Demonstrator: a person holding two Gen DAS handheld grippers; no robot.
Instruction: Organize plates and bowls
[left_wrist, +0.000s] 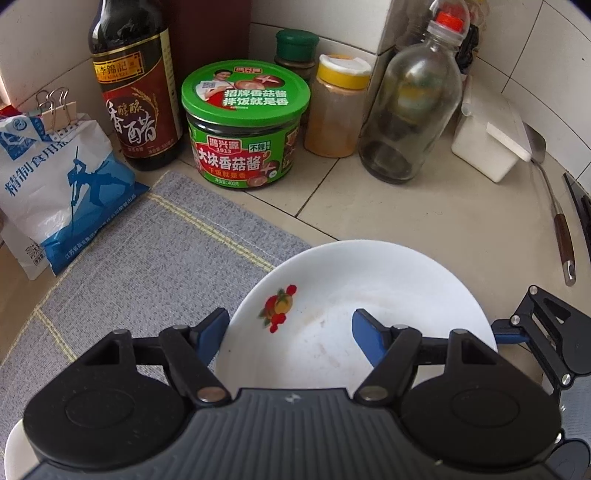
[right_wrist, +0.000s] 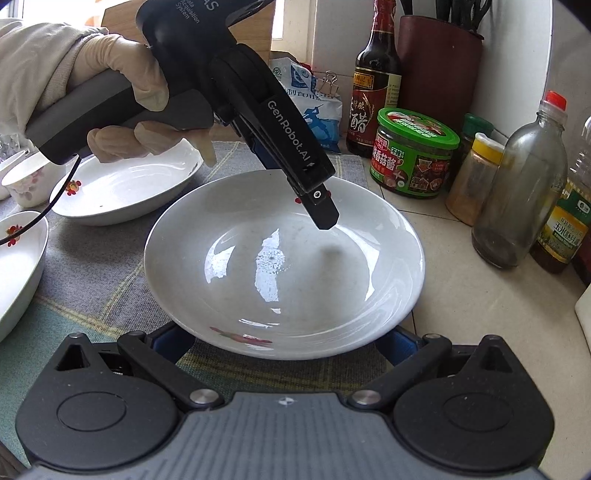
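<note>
A white deep plate (left_wrist: 369, 280) with a fruit motif sits half on the grey cloth (left_wrist: 147, 258), half on the tiled counter. My left gripper (left_wrist: 290, 315) straddles its far rim with the jaws apart: one blue finger outside the rim, the other hovering inside, casting a shadow on the plate (right_wrist: 258, 266). A gloved hand (right_wrist: 110, 66) holds that gripper. My right gripper (right_wrist: 283, 343) stands wide at the near rim, with its fingertips hidden under the plate. A second deep plate (right_wrist: 125, 192), a third (right_wrist: 18, 266) and a flowered cup (right_wrist: 26, 181) lie to the left.
Along the tiled wall stand a dark vinegar bottle (left_wrist: 136, 92), a green-lidded sauce jar (left_wrist: 243, 125), a yellow-capped spice jar (left_wrist: 340, 107) and a glass bottle (left_wrist: 413, 103). A salt bag (left_wrist: 62, 192) leans at the left. A white box (left_wrist: 487, 144) and a spatula (left_wrist: 554, 206) lie at the right.
</note>
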